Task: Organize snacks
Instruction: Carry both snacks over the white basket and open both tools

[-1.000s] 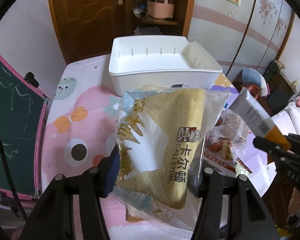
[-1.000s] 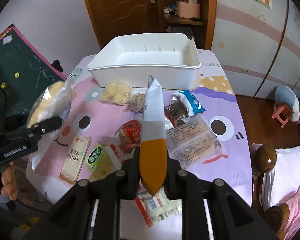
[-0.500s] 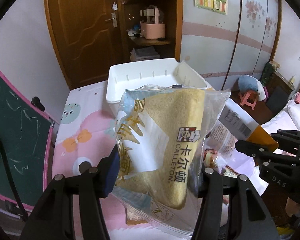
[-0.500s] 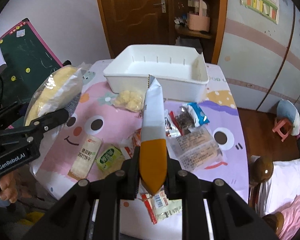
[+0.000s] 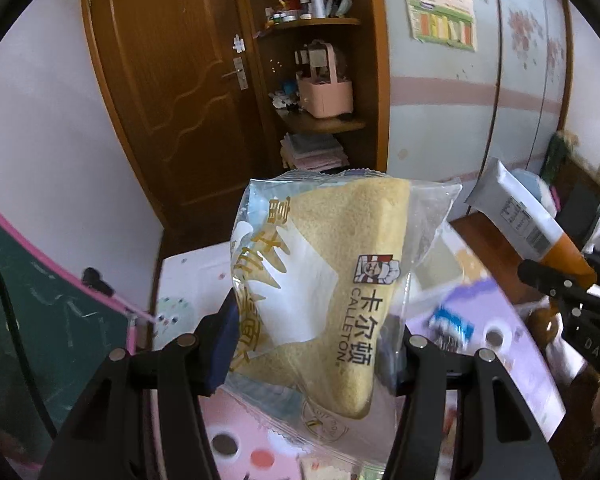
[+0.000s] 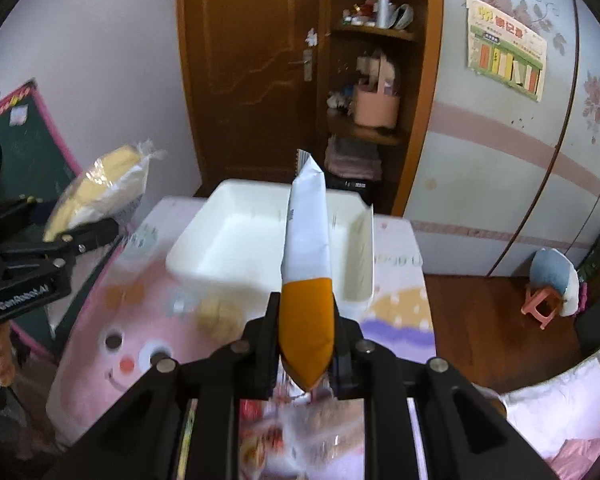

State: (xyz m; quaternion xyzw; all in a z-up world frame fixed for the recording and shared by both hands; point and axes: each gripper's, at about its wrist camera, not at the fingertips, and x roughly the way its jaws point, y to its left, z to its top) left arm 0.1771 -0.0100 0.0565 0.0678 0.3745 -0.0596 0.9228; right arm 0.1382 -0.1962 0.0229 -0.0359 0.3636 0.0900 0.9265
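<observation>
cartoon tablecloth [image 6: 140, 320], white bin [image 6: 236, 248], wooden door [image 6: 244, 72]

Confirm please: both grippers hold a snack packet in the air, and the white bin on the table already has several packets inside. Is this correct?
Not quite. The white bin is empty, as the right wrist view shows. The left gripper holds the cake packet and the right gripper holds the white-and-orange packet, both raised.

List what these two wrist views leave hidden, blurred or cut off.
- White bin: left wrist view, hidden behind the cake packet.
- Bin floor: right wrist view, partly covered by the white-and-orange packet.
- Snacks on the table: right wrist view, motion-blurred, unidentifiable.
- Packet print: too small.
</observation>
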